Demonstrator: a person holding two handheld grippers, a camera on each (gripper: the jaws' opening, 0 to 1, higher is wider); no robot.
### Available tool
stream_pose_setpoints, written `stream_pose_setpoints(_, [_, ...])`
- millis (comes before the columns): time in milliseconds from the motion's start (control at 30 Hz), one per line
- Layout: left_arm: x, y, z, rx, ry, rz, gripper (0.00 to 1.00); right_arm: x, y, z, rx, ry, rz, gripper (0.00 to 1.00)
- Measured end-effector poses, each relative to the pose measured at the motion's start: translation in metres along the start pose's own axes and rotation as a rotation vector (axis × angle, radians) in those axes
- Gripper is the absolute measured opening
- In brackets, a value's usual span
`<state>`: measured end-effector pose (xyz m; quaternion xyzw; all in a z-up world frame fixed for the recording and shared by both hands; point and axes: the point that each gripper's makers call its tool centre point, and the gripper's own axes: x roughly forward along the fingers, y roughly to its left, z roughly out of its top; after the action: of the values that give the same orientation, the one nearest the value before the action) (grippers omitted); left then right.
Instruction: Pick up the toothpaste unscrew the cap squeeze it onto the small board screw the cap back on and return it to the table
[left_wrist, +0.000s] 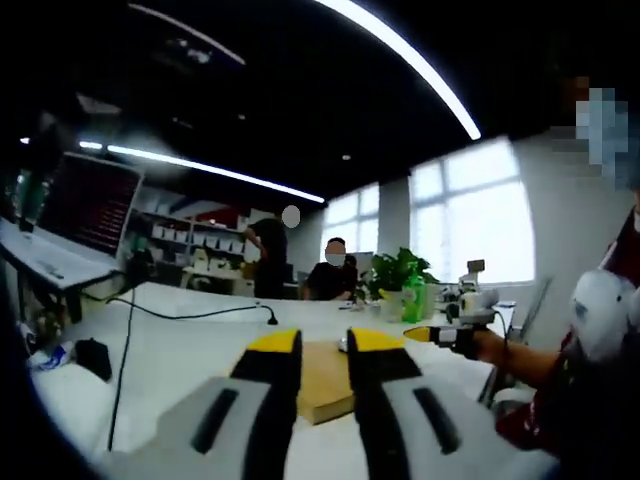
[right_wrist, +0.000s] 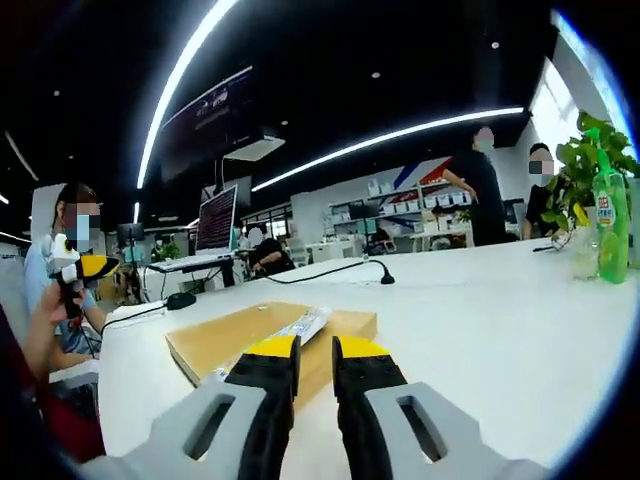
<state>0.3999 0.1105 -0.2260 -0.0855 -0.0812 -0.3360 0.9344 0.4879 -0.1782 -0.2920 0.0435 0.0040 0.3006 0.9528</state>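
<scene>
A white toothpaste tube (right_wrist: 301, 325) lies on the small wooden board (right_wrist: 225, 340), on the white table just ahead of my right gripper (right_wrist: 316, 350). That gripper hangs low over the board's near edge, its jaws a narrow gap apart with nothing between them. In the left gripper view the board (left_wrist: 325, 385) shows between the jaws of my left gripper (left_wrist: 324, 342), which stands open and empty just short of it. The right gripper (left_wrist: 440, 335) enters that view from the right, held by a hand. The left gripper (right_wrist: 85, 268) appears far left in the right gripper view.
A green bottle (right_wrist: 610, 225) and a potted plant (right_wrist: 590, 160) stand at the table's far right. A black cable (left_wrist: 200, 315) crosses the table, with a black mouse (right_wrist: 180, 300) and a monitor (right_wrist: 218, 222) further back. People sit and stand behind the table.
</scene>
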Motion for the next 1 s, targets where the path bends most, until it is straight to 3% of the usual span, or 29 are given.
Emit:
stream_pose_setpoints(200, [-0.013, 0.002, 0.012, 0.08, 0.005, 0.065, 0.19, -0.027, 0.003, 0.041, -0.067, -0.135, -0.058, 0.16])
stream_pose_setpoints(533, [-0.032, -0.02, 0.031, 0.183, 0.041, 0.051, 0.19, -0.062, 0.022, 0.072, -0.105, -0.229, -0.061, 0.19])
stream_pose_setpoints(700, [-0.039, -0.026, 0.044, 0.248, 0.06, 0.046, 0.19, -0.079, 0.022, 0.086, -0.122, -0.252, -0.083, 0.24])
stream_pose_setpoints(800, [-0.044, -0.03, 0.05, 0.272, 0.033, 0.04, 0.2, -0.101, 0.017, 0.099, -0.085, -0.305, -0.132, 0.24])
stream_pose_setpoints(933, [-0.054, -0.022, 0.06, 0.326, 0.033, 0.063, 0.19, -0.137, 0.015, 0.118, -0.144, -0.355, -0.218, 0.22])
stream_pose_setpoints(1000, [-0.06, -0.017, 0.073, 0.329, -0.004, 0.072, 0.19, -0.157, 0.019, 0.127, -0.147, -0.373, -0.234, 0.18])
